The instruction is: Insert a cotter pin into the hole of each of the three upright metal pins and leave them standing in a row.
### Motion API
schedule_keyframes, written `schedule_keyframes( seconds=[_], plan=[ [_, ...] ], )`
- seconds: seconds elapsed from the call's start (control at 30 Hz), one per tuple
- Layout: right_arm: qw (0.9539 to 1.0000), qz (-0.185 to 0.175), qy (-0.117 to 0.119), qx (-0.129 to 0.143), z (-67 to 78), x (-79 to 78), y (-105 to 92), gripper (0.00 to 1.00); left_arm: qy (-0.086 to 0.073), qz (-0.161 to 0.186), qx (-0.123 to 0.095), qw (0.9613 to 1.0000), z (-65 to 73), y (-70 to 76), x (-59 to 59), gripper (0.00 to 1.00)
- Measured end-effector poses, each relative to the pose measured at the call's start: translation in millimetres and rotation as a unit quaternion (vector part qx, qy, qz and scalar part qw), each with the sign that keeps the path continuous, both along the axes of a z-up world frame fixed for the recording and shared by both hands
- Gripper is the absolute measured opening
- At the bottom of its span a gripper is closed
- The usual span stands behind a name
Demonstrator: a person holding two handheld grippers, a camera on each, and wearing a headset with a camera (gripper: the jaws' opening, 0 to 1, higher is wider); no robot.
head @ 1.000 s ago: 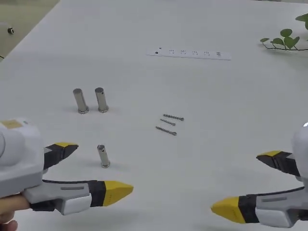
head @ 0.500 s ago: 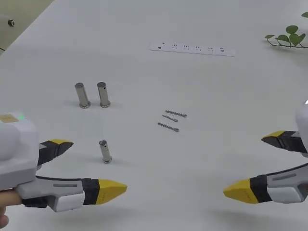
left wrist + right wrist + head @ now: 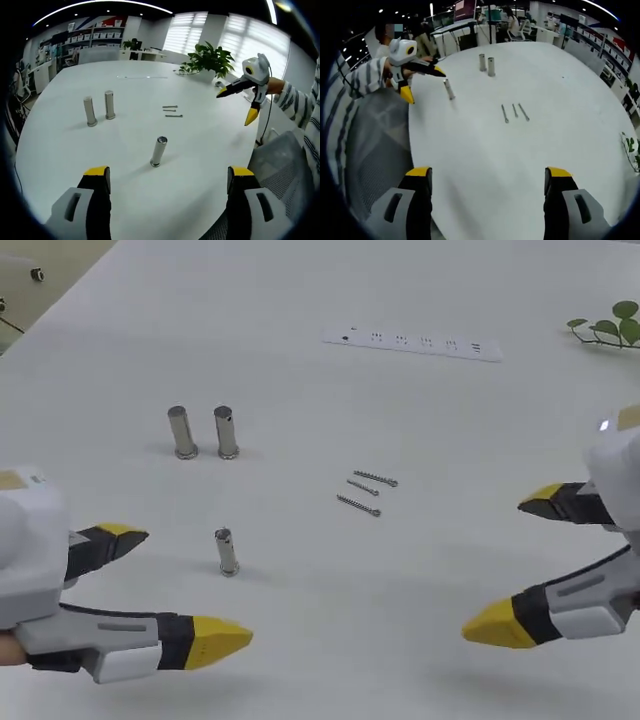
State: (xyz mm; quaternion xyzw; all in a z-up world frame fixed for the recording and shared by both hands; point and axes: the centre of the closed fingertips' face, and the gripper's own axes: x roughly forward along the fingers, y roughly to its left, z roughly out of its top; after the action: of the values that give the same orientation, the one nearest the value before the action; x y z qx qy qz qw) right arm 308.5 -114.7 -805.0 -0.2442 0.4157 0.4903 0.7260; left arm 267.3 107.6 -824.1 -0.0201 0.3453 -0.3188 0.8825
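Observation:
Three metal pins stand upright on the white table: two side by side [image 3: 181, 432] [image 3: 226, 432] and a third [image 3: 227, 552] alone, nearer me. Three cotter pins [image 3: 362, 490] lie loose to their right. My left gripper [image 3: 185, 585] is open, low at the left, with the lone pin [image 3: 159, 151] just ahead of its jaws. At the right my right gripper [image 3: 502, 568] hovers open and holds nothing, short of the cotter pins [image 3: 514, 111]. Each gripper shows in the other's view: the right gripper [image 3: 233, 108], the left gripper [image 3: 426, 87].
A white power strip [image 3: 412, 342] lies at the far side of the table [image 3: 330, 640]. Plant leaves [image 3: 610, 328] reach in at the far right. A grey chair [image 3: 375, 150] stands by the near table edge.
The head view has drifted a little. My right gripper has lifted and tilted slightly up and to the right. The left gripper has barely shifted. Pins and cotter pins lie as before.

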Motion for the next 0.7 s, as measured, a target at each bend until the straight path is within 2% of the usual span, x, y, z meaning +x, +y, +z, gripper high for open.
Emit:
schedule_keyframes(
  seconds=[0.27, 0.4, 0.5, 0.6, 0.7],
  plan=[
    [0.9995, 0.03, 0.008, 0.011, 1.5, 5.1, 18.9, 0.88, 0.003, -0.012, -0.004, 0.9999, 1.2, 1.8, -7.2, 0.97],
    [0.9988, 0.048, 0.005, 0.003, -0.3, 13.3, 27.1, 0.86, 0.008, -0.02, -0.006, 0.9998, 1.5, 2.2, -10.6, 0.97],
    [0.9975, 0.064, 0.026, -0.015, -5.6, 13.7, 27.4, 0.8, 0.009, -0.025, -0.005, 0.9996, 1.9, 2.6, -12.3, 0.96],
    [0.996, 0.081, 0.033, -0.017, -8.3, 16.6, 33.4, 0.72, 0.007, -0.027, -0.012, 0.9995, 4.1, 2.1, -12.7, 0.96],
    [0.9944, 0.096, 0.037, -0.026, -11.5, 18.5, 36.3, 0.71, 0.007, -0.03, -0.012, 0.9994, 4.6, 1.9, -13.5, 0.96]
  ],
)
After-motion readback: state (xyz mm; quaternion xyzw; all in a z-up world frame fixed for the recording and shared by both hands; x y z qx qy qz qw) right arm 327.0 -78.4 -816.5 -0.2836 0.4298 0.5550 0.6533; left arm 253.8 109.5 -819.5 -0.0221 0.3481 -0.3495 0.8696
